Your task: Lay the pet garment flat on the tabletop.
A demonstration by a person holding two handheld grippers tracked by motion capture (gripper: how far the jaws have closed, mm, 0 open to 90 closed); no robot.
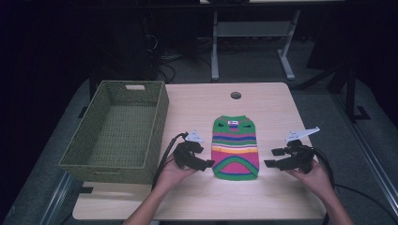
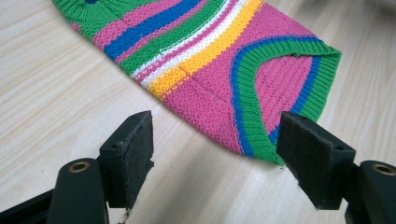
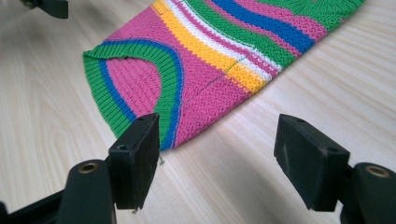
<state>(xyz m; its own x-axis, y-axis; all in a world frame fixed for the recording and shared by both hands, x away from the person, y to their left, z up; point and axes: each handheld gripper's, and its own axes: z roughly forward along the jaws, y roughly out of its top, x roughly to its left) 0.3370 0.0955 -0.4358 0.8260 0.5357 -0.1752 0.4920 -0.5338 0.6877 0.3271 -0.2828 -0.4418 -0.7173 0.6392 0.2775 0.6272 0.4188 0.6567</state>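
- A pale wooden table stood in a dark room.
- One green woven rectangular basket sat at nine o'clock on it.
- One striped knitted pink, green, blue and yellow sweater lay flat at the centre.
- The left gripper, jaws spread, sat at the sweater's eight o'clock, its hem corner between them.
- The right gripper, jaws spread, sat at four o'clock, apart.

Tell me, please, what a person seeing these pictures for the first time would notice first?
The small knitted sweater with pink, green, blue, yellow and white stripes lies flat at the middle of the light wooden table. The left gripper and right gripper flank its near end, both open. A green woven basket, empty, stands at the left.
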